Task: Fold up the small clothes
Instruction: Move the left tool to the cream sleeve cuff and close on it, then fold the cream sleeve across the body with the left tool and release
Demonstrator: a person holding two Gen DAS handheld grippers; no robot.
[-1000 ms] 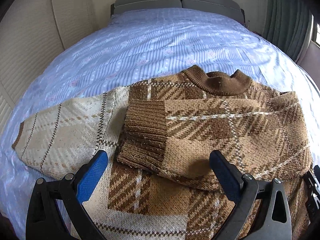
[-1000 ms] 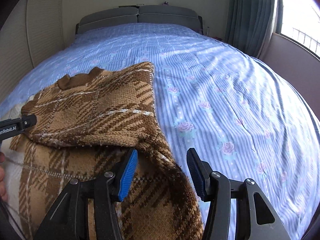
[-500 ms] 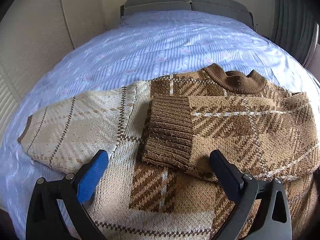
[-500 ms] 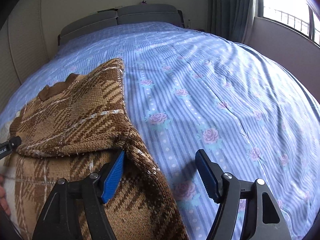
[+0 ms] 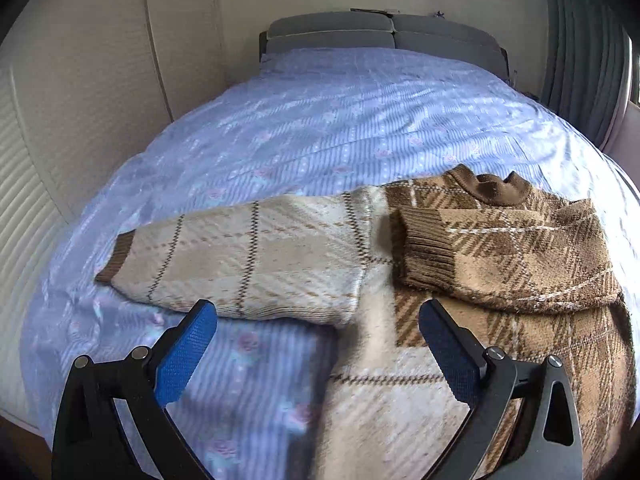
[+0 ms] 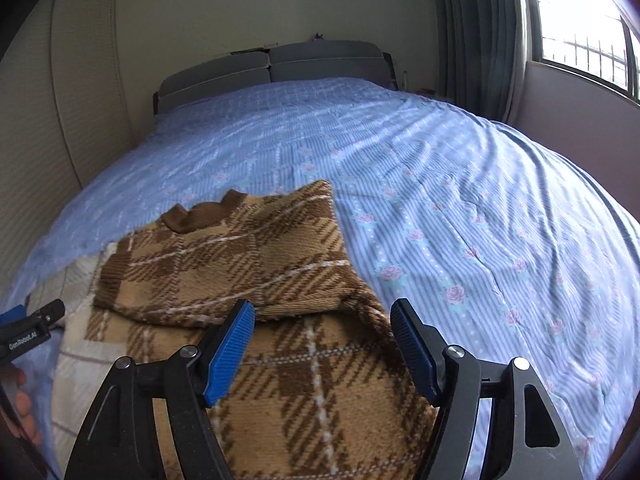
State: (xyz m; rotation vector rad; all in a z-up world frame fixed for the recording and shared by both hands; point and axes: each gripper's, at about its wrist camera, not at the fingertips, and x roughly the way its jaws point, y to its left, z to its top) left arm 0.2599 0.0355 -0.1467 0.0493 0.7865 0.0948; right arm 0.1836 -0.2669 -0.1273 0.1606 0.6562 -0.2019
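A brown and cream plaid knit sweater point(image 5: 420, 360) lies flat on the bed. Its brown sleeve point(image 5: 508, 256) is folded across the chest, cuff pointing left. Its cream sleeve point(image 5: 248, 264) lies stretched out to the left. My left gripper point(image 5: 316, 344) is open and empty, hovering near the armpit below the cream sleeve. In the right wrist view the sweater point(image 6: 288, 392) fills the lower left, with the folded sleeve point(image 6: 224, 272) on top. My right gripper point(image 6: 322, 350) is open and empty above the sweater's right edge.
The bed has a blue striped floral sheet point(image 6: 460, 208) spreading far to the right and back. A grey headboard point(image 5: 384, 32) stands at the far end. A pale wall point(image 5: 80, 120) runs along the left; curtains and a window point(image 6: 580, 32) are on the right.
My left gripper has moved left, from over the folded brown cuff toward the cream sleeve. My right gripper has let go of the sweater's edge, opened and pulled back over it.
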